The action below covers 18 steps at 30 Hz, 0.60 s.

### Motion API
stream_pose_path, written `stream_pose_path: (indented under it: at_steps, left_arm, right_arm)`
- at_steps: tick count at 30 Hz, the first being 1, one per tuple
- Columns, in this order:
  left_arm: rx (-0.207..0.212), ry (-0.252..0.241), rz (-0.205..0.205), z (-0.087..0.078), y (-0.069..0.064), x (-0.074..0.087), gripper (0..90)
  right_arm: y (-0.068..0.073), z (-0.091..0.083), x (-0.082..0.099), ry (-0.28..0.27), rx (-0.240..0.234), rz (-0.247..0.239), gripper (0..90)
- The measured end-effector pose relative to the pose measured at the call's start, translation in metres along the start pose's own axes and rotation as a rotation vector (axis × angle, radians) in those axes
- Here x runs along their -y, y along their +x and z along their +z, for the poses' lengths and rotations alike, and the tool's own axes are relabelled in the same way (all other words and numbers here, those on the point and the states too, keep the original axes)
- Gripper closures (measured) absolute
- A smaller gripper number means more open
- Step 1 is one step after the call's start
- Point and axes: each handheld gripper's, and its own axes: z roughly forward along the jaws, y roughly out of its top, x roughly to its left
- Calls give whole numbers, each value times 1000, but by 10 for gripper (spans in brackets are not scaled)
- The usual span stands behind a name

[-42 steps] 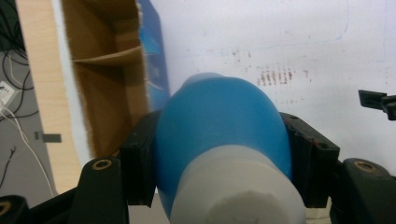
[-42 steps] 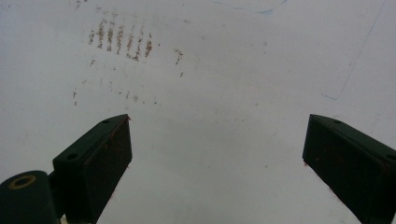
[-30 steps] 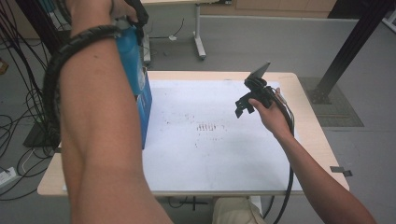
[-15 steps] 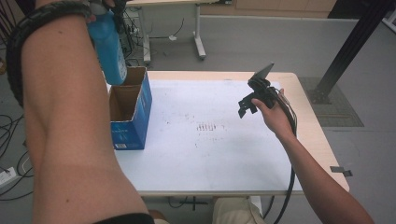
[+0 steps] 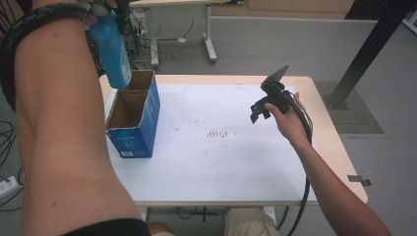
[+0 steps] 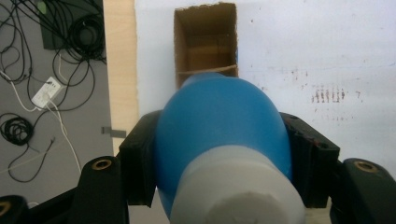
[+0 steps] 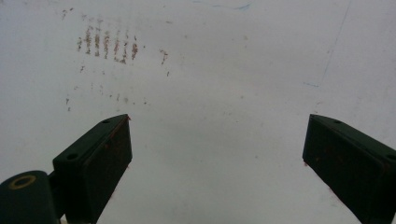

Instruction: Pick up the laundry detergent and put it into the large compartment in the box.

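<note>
My left gripper [image 6: 224, 144] is shut on a blue bottle [image 6: 219, 116] with a white cap [image 6: 233, 186], its black pads pressing on both sides. In the high view the blue bottle [image 5: 112, 49] hangs bottom-down above the far end of an open blue cardboard box [image 5: 134, 132] standing at the table's left. Straight below the bottle, the box [image 6: 205, 46] looks empty inside. My right gripper [image 5: 259, 110] hovers over the right half of the table, tilted toward the middle. It stands open [image 7: 217, 149] with nothing between its pads.
The white table top [image 5: 236, 167] carries small brown marks [image 5: 216, 133] near its middle. The left arm covers the near left of the high view. Cables and a power strip [image 6: 46, 91] lie on the floor left of the table. Another table's legs [image 5: 209, 34] stand behind.
My left arm has swung to the left with the bottle, which now sits a little higher, and the open box has come into sight. The right gripper has stayed put.
</note>
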Motion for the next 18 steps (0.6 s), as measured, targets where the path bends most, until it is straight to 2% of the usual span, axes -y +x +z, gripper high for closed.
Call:
stream_pose_path:
  at_steps: [18]
  left_arm:
    - [18,14,-10,24,13,0,374]
  right_arm:
    - [0,1,1,0,5,2,79]
